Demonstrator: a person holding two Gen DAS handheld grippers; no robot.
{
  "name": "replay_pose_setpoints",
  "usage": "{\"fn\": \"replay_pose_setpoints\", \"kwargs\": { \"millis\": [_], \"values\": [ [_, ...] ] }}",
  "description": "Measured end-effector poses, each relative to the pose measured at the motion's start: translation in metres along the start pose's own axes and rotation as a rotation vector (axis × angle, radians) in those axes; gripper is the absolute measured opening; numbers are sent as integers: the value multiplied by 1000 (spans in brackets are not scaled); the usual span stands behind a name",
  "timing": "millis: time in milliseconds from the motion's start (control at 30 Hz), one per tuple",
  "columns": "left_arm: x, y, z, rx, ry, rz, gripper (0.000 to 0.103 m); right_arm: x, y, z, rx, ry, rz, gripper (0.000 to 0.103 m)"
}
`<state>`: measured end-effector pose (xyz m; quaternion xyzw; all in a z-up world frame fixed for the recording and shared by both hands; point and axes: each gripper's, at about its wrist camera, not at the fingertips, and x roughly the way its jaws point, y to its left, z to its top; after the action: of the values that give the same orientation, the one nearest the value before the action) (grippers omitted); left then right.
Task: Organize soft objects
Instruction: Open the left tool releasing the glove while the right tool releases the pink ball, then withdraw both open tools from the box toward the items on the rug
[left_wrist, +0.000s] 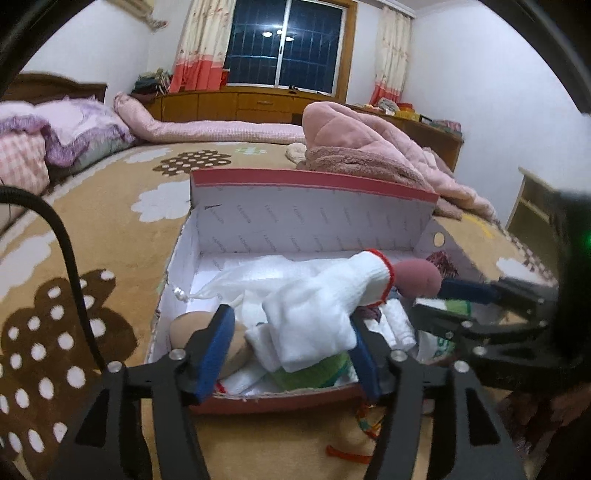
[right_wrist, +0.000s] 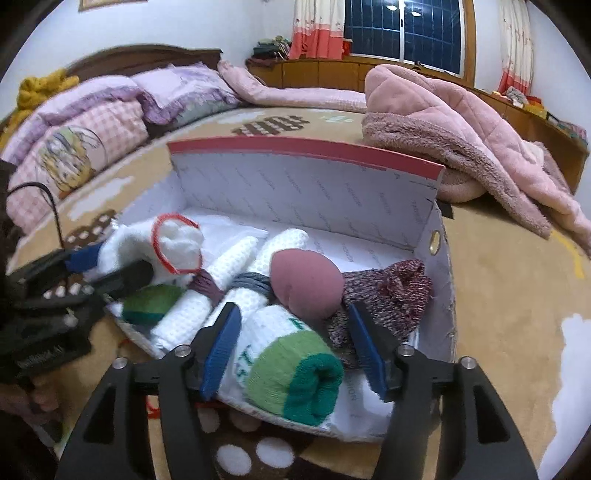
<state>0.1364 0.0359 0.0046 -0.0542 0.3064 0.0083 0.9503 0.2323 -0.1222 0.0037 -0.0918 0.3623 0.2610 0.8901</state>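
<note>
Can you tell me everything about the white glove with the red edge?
The white glove is knitted and floppy, with a thin red band round its cuff. It lies in the open box, draped over rolled white cloths, cuff toward the pink ball. The left tongs stand open on either side of it, not pinching it.

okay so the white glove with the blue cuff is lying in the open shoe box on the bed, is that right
Nearly. The white glove does lie in the open shoe box on the bed, but its cuff is trimmed in red, not blue. The right wrist view shows the red edge clearly.
</note>
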Motion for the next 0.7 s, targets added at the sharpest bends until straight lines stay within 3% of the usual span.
{"fn": "replay_pose_setpoints", "kwargs": {
  "millis": [233,433,700],
  "values": [
    [-5,10,2,-31,-9,-41,66,-35,-19,-3,112,-154,89,72],
    [-10,3,2,5,-5,-37,66,-35,-32,0,192,-89,174,72],
    [-30,-2,2,24,-36,-49,67,-38,-38,-4,212,-59,211,72]
  ]
}}
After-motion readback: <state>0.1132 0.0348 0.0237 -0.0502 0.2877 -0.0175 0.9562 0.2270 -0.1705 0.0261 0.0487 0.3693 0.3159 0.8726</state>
